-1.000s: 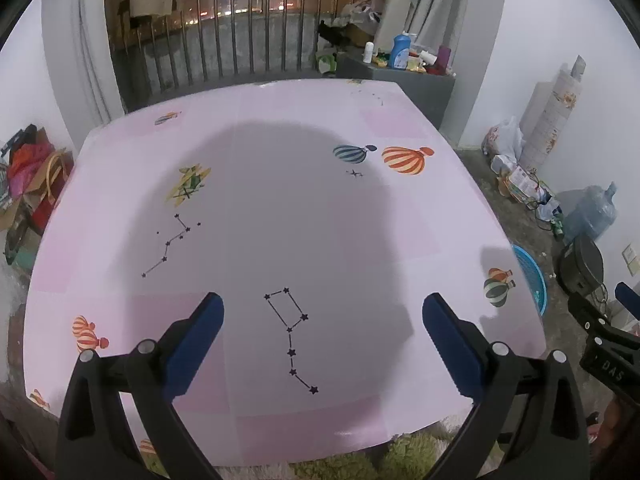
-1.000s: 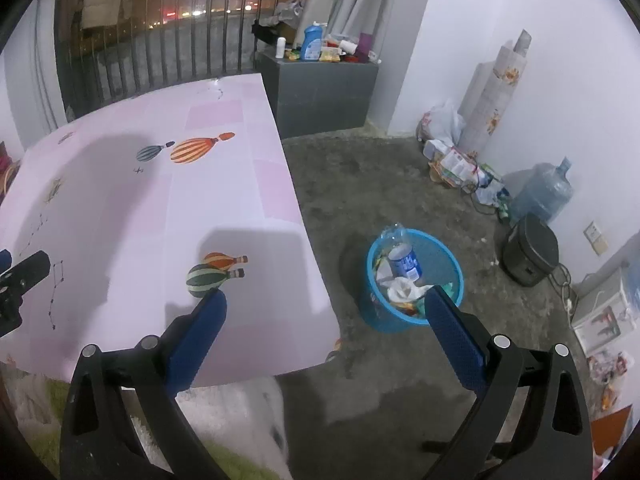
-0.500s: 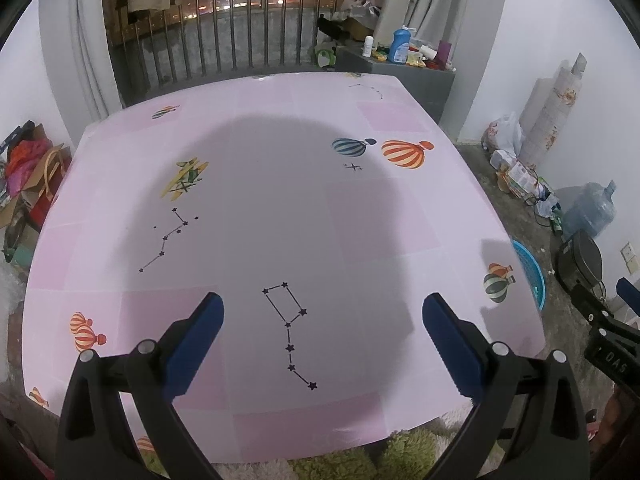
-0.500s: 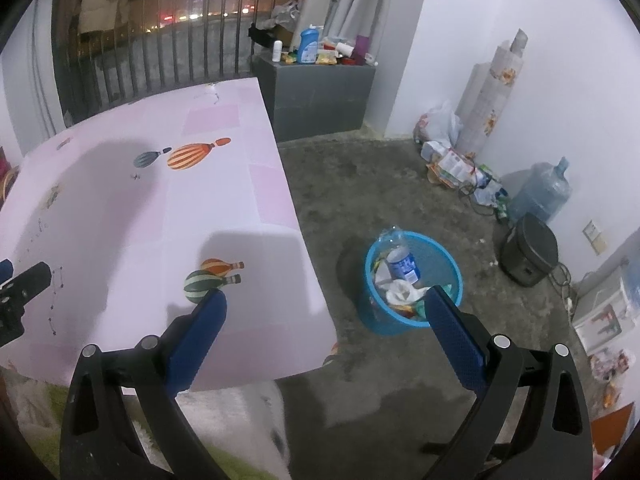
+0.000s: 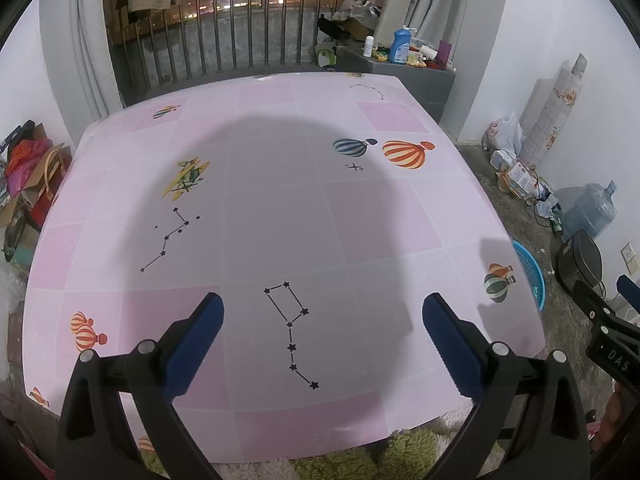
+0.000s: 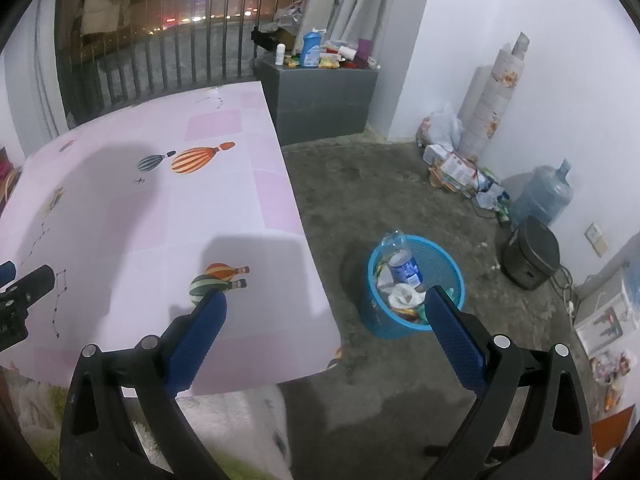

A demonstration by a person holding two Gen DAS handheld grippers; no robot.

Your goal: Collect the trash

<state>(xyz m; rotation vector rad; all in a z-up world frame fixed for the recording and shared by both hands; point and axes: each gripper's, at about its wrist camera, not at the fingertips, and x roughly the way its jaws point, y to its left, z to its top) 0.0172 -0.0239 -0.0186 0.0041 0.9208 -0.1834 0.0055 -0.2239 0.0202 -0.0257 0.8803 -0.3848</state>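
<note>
Both empty claws have pulled back, table (image 5: 280, 200) looking smaller.

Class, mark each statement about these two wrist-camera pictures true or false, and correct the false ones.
1. The blue basket stands on the floor beside the table. True.
2. The basket is empty. False: it holds a plastic bottle and other rubbish.
3. The right gripper holds a bottle. False: its jaws are open and hold nothing.
4. The left gripper is open over the table. True.
</note>
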